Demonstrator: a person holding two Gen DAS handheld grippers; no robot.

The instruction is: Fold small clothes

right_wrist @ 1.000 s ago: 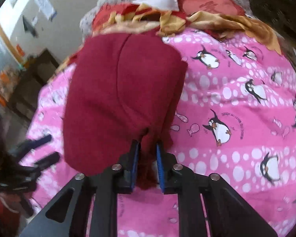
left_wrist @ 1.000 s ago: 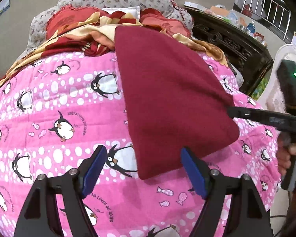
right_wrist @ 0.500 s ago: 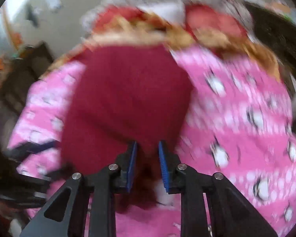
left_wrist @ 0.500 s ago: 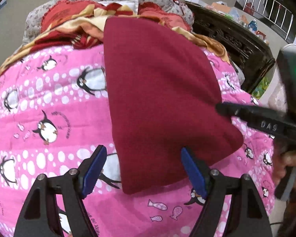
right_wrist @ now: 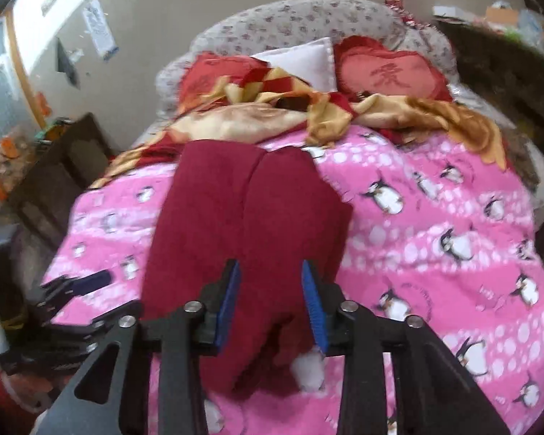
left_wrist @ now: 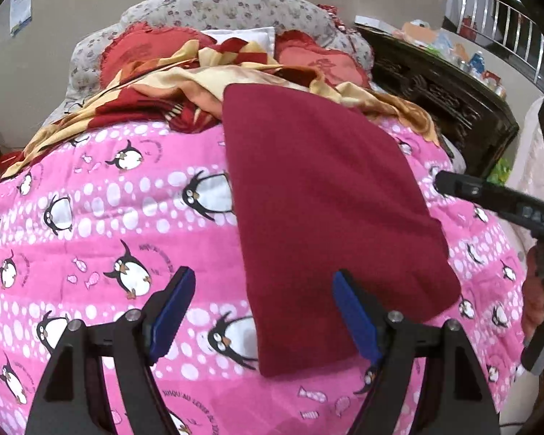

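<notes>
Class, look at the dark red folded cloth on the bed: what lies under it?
The dark red folded cloth lies on the pink penguin-print quilt; its far edge overlaps a red-and-gold blanket. What the cloth covers cannot be seen.

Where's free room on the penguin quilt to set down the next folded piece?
Free: the quilt left of the maroon cloth, from the rumpled gold-red blanket down to the left gripper. In the right wrist view, the wide stretch right of the cloth. Crowded: pillows and blanket at the head.
</notes>
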